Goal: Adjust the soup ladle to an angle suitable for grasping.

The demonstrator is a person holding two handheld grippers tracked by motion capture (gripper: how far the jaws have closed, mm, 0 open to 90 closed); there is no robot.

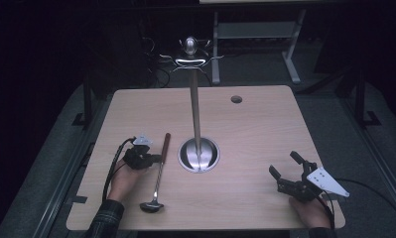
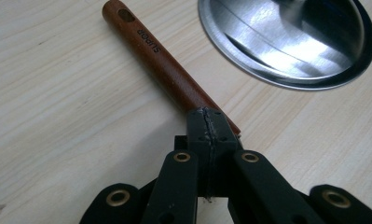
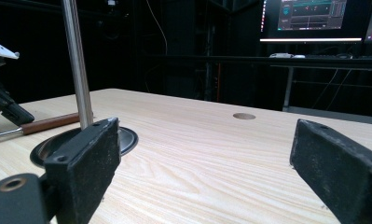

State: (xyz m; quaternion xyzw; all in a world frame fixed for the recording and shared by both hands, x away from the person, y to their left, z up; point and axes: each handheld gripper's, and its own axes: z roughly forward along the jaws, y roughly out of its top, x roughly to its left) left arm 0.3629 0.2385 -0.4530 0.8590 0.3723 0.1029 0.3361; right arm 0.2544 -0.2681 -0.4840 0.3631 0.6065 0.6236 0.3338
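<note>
Ladle (image 1: 158, 173) with a brown wooden handle lies flat on the pale woodgrain tabletop (image 1: 255, 139); left gripper (image 2: 210, 123) jaws pinch its handle, right gripper (image 1: 287, 166) jaws gape empty.

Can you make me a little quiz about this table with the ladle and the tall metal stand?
1. True or false: the left gripper is shut on the wooden handle of the ladle.
2. Which gripper has its jaws wide apart with nothing between them? A) the left one B) the right gripper
3. Fill in the blank: the round base of the stand sits to the ____ of the ladle in the high view.

Key:
1. True. The jaws close on the handle near where it meets the metal stem.
2. B.
3. Right. The two lie side by side on the table.
</note>
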